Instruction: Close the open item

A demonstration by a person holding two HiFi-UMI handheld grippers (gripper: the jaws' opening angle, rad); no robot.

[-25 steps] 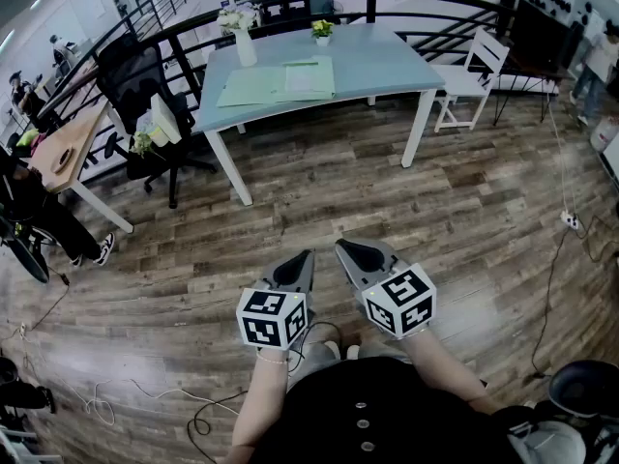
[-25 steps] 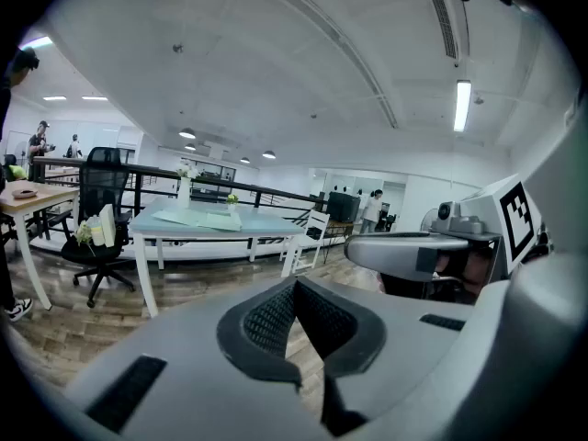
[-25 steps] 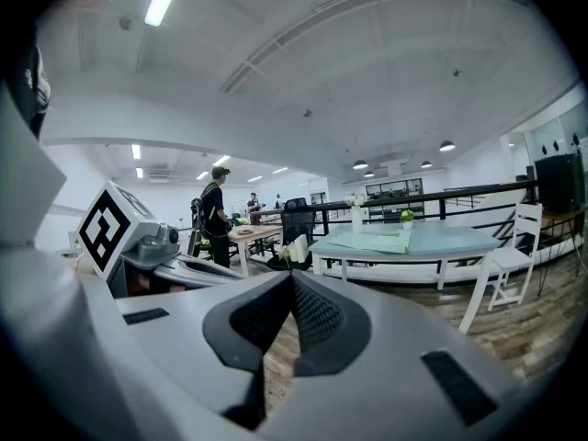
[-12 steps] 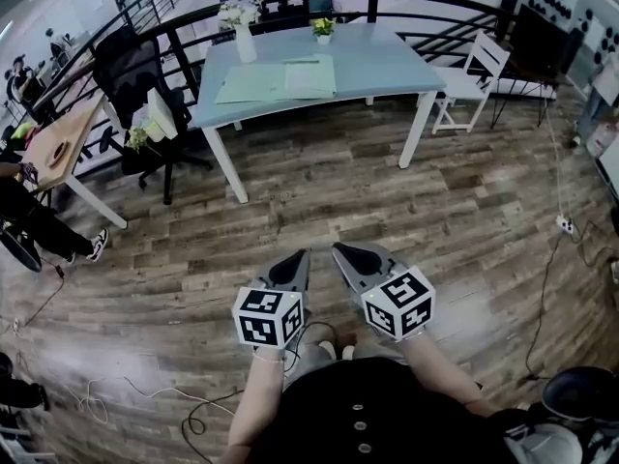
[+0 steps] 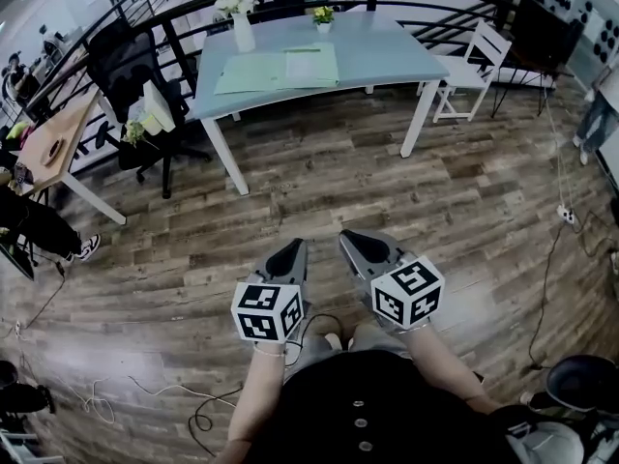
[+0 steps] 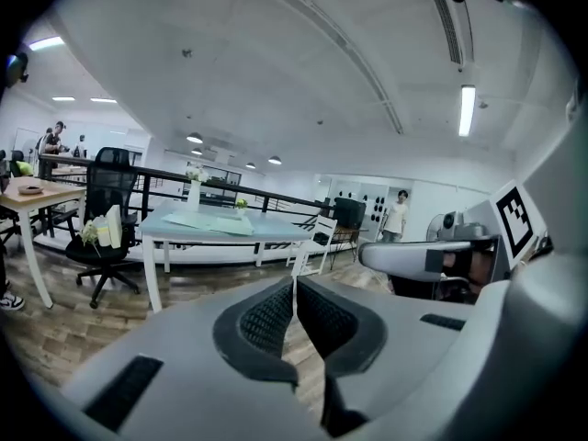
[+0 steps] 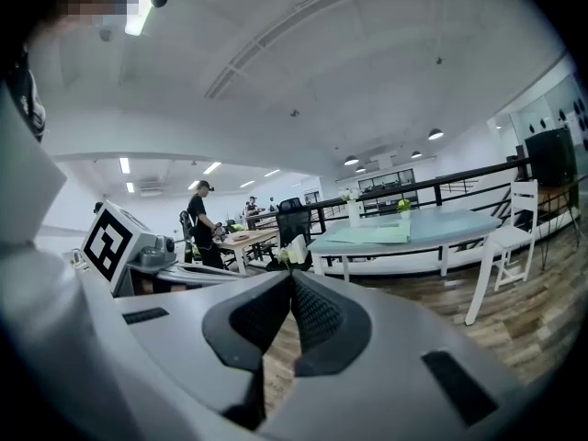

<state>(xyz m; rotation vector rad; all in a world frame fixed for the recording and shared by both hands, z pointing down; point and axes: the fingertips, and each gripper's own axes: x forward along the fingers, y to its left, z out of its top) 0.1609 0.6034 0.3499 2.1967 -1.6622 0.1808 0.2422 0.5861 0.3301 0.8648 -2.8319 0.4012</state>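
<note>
The open item is a pale green folder point(image 5: 280, 69) lying spread flat on the light blue table point(image 5: 406, 61), far ahead across the wooden floor. It also shows small in the left gripper view as the folder point(image 6: 209, 220) and in the right gripper view as the folder point(image 7: 377, 234). My left gripper point(image 5: 298, 246) and right gripper point(image 5: 346, 236) are held side by side close to the body, well short of the table. The left gripper point(image 6: 294, 283) is shut and empty. The right gripper point(image 7: 292, 278) has its pads almost touching, its jaws just opening, with nothing between them.
A white vase of flowers point(image 5: 242, 27) and a small potted plant point(image 5: 323, 17) stand at the table's back. A white chair point(image 5: 474, 71) is at its right end and a black office chair point(image 5: 135, 75) at its left. Cables point(image 5: 145, 390) lie on the floor.
The head view has shifted a little, so the table sits slightly higher in the picture. Both grippers stay low in front of the body, the right one a touch further right.
</note>
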